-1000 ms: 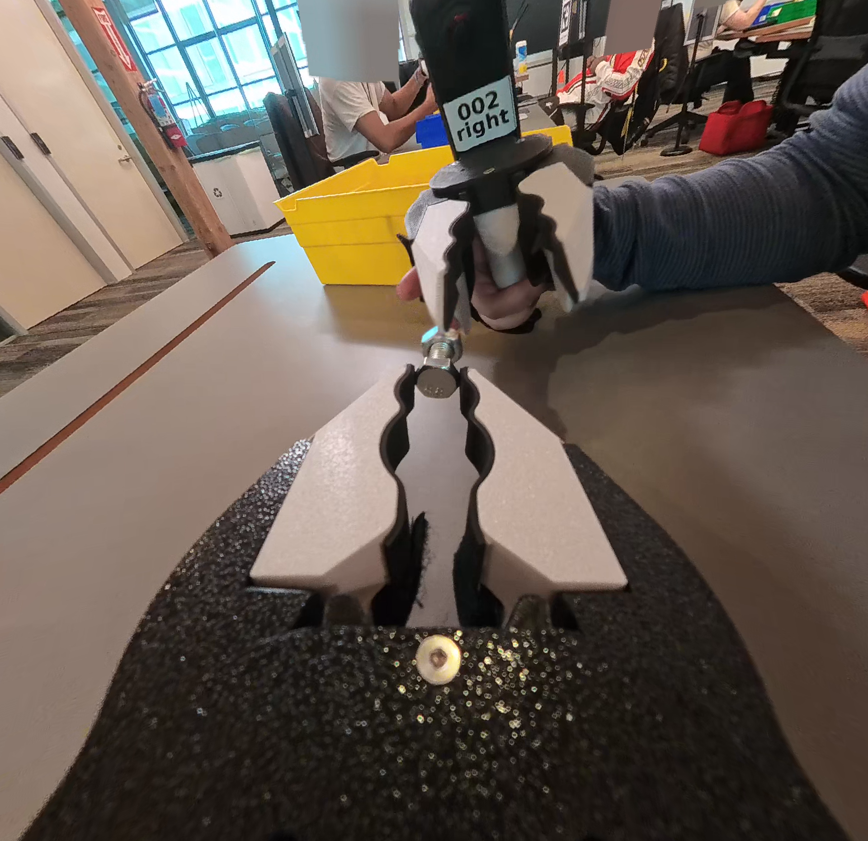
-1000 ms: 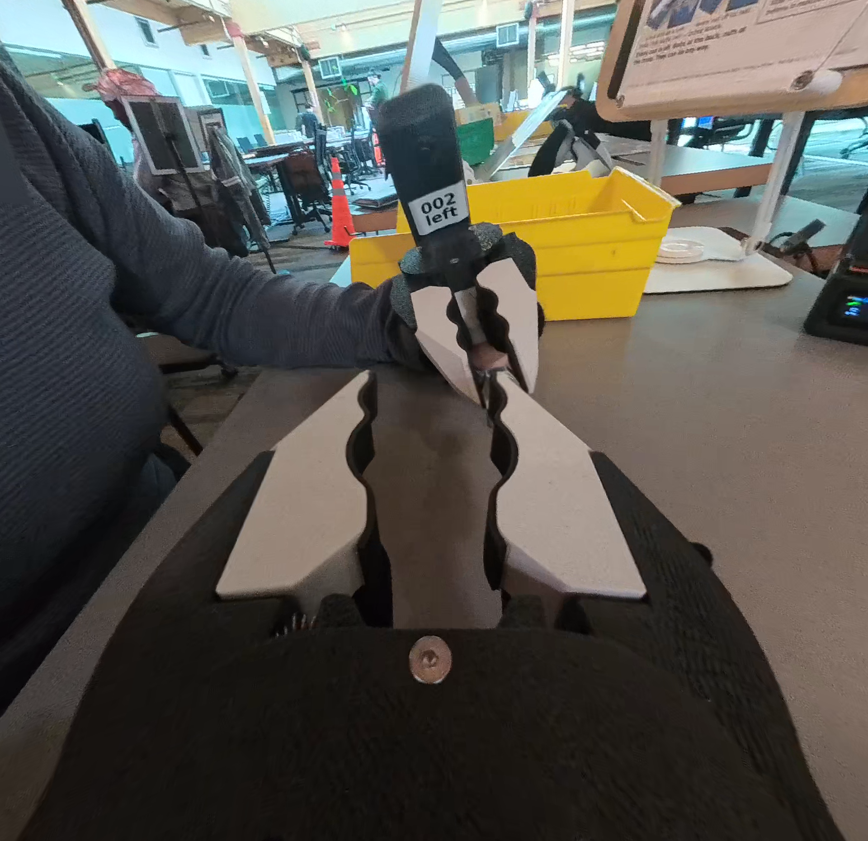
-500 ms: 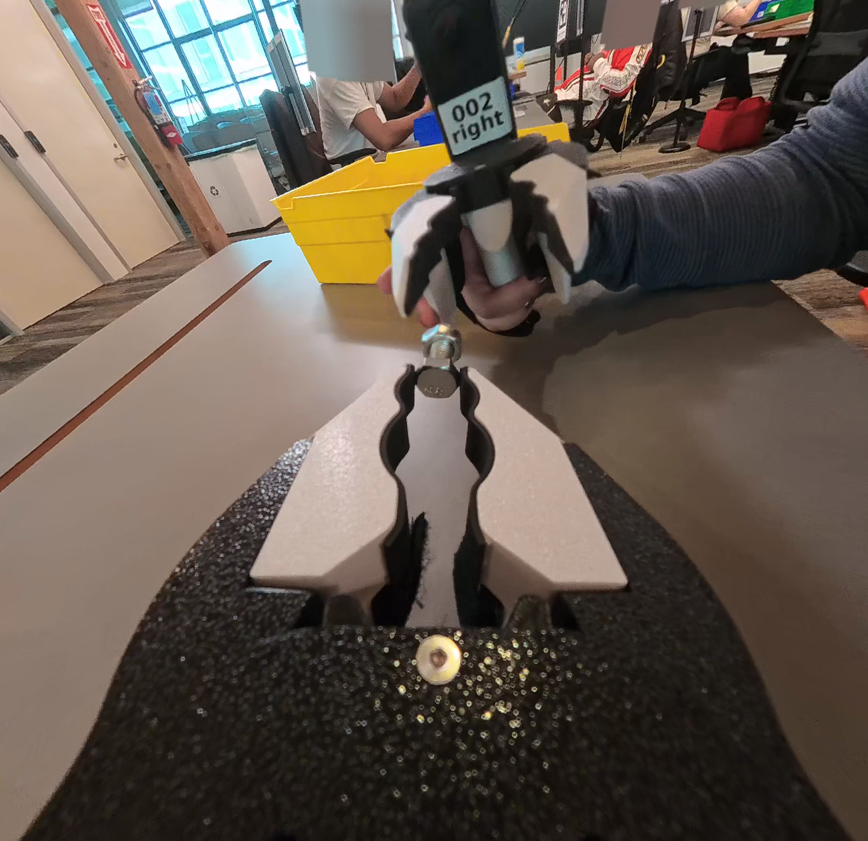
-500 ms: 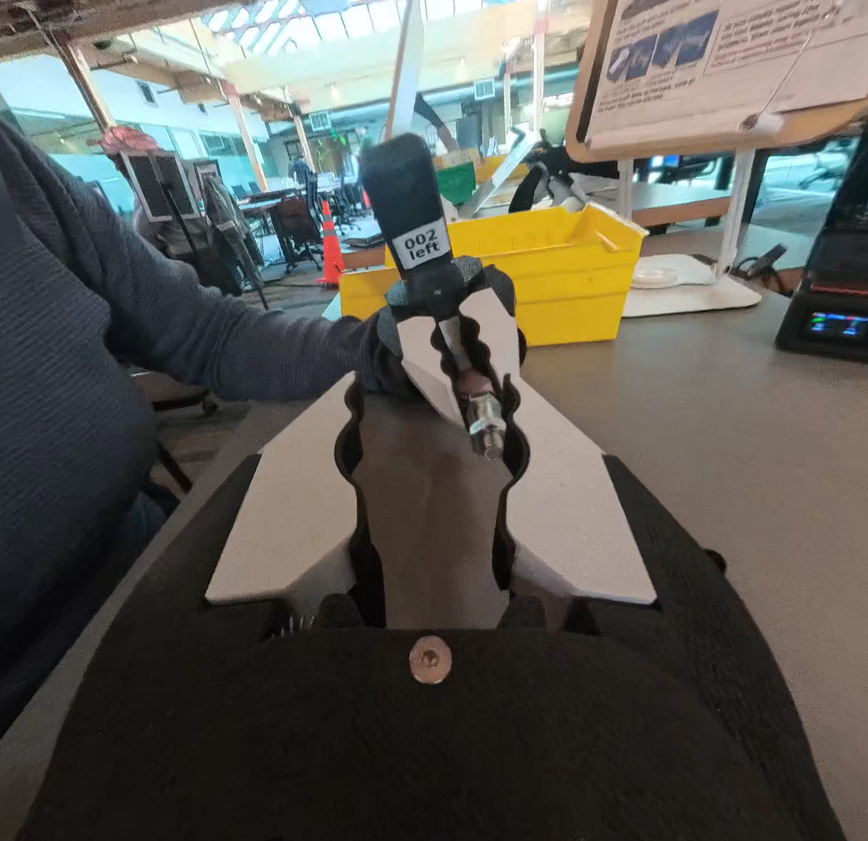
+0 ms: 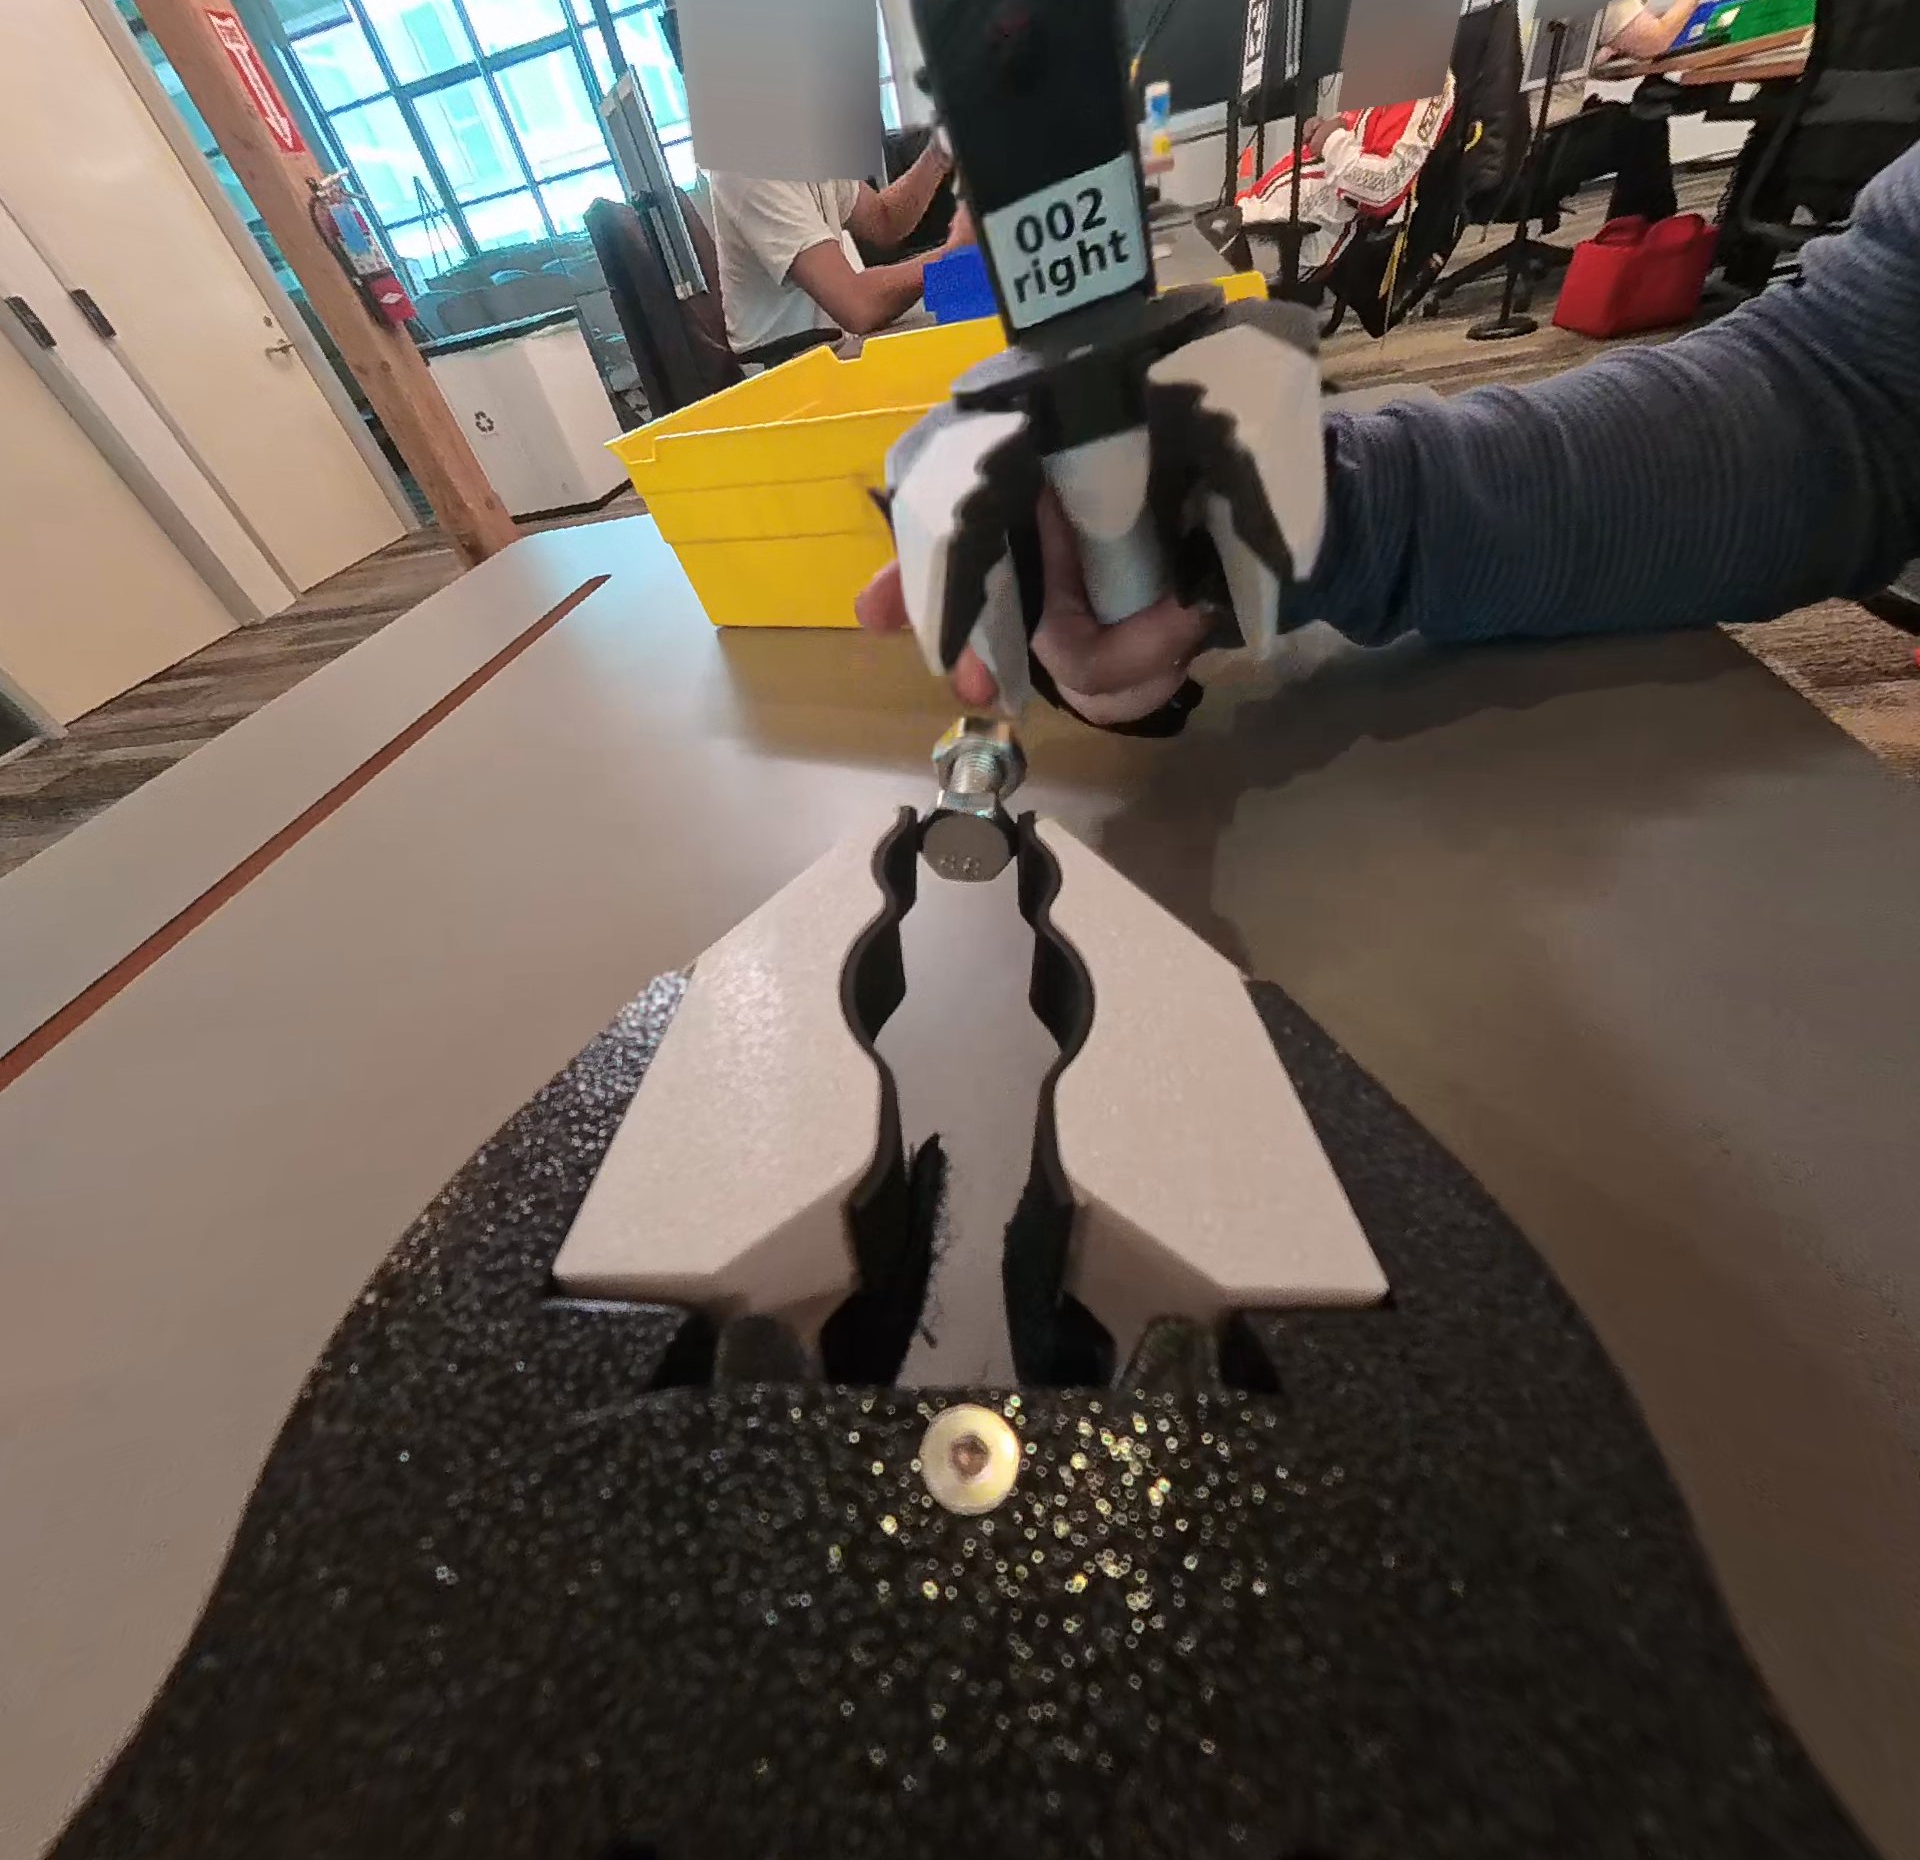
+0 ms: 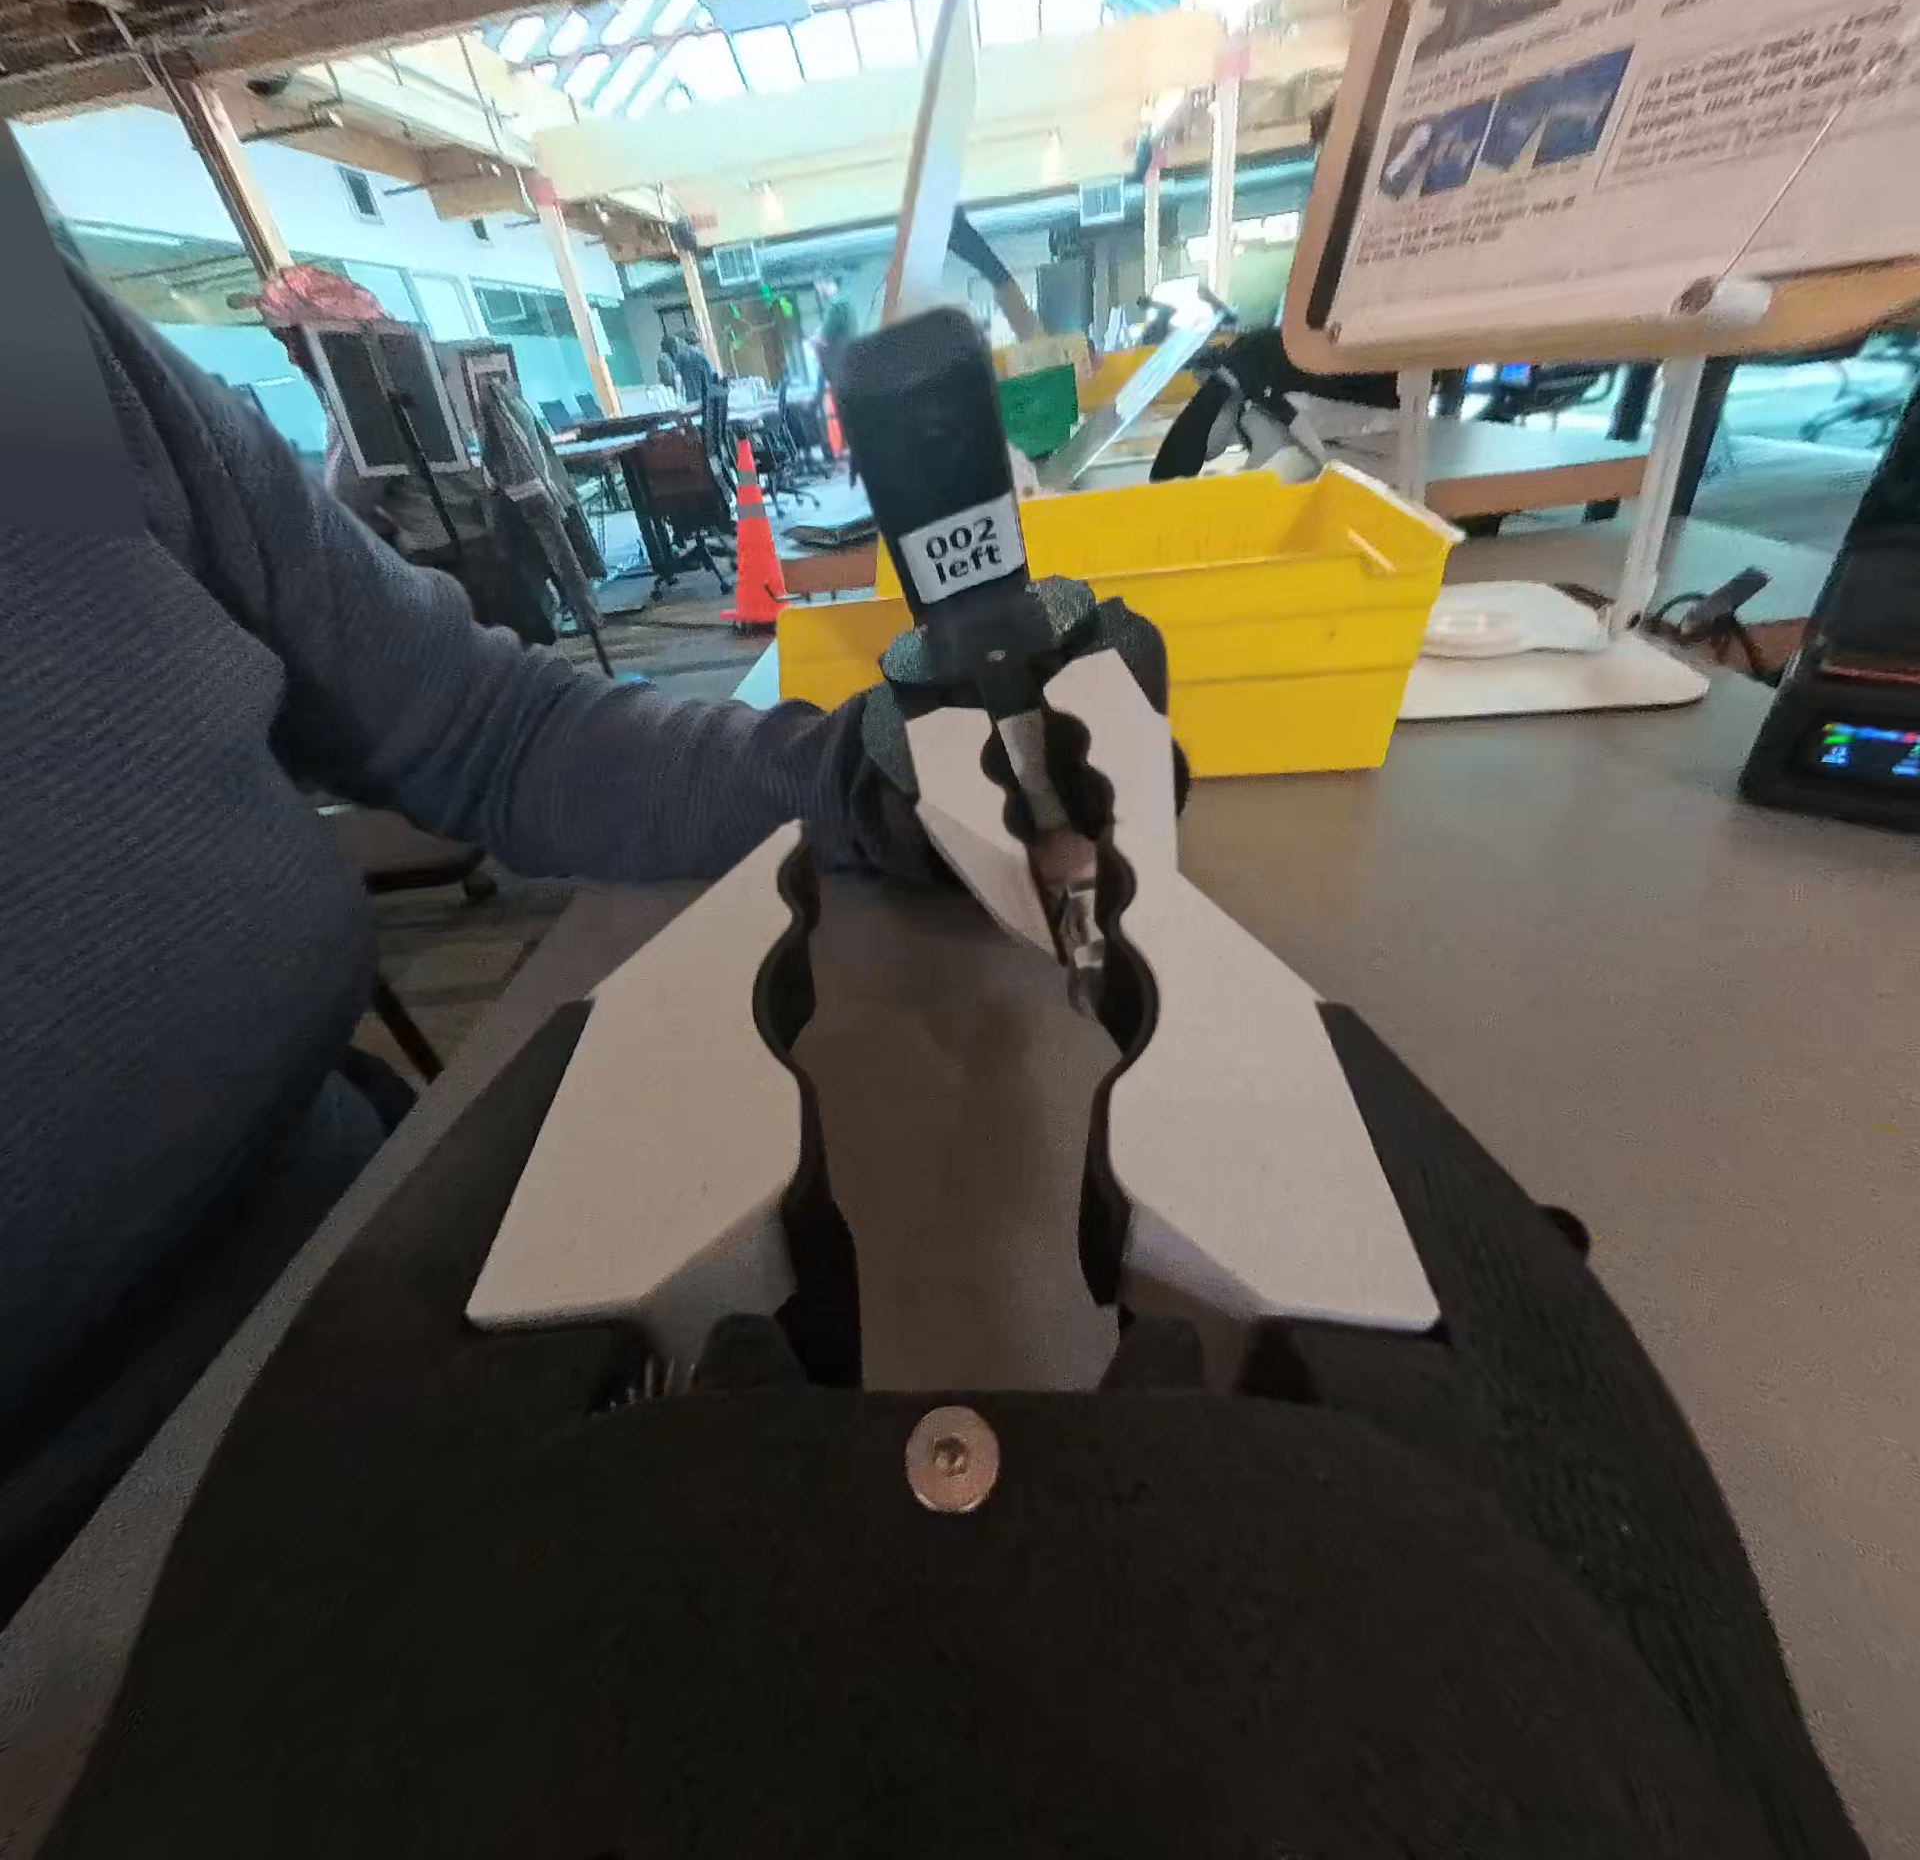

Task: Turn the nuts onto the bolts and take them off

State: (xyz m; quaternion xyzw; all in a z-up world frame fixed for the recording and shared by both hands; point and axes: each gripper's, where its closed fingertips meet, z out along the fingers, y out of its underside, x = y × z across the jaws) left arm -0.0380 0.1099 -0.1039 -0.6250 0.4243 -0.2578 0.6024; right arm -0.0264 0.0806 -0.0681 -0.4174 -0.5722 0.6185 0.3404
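Note:
My left gripper (image 5: 966,836) is shut on the hex head of a silver bolt (image 5: 968,860) and holds it above the brown table (image 5: 520,979), shank pointing away. A silver nut (image 5: 977,742) sits on the far end of the thread. My right gripper (image 5: 1112,636) faces it with its jaws wide apart; one grey fingertip (image 5: 982,657) hangs just over the nut, and I cannot tell if they touch. In the right wrist view my right gripper (image 6: 961,865) is open and the bolt (image 6: 1081,953) lies close to its right finger, held by the left gripper (image 6: 1039,771).
A yellow bin (image 5: 769,501) stands on the table behind the grippers; it also shows in the right wrist view (image 6: 1299,647). A board on a white stand (image 6: 1610,148) and a black device with a screen (image 6: 1849,740) are at the right. People sit at desks behind. The gap from one gripper's tips to the other's is roughly 5 cm.
The right gripper stayed open, drew back and tilted, then came in again so one finger is by the nut. The left gripper has kept still with the bolt.

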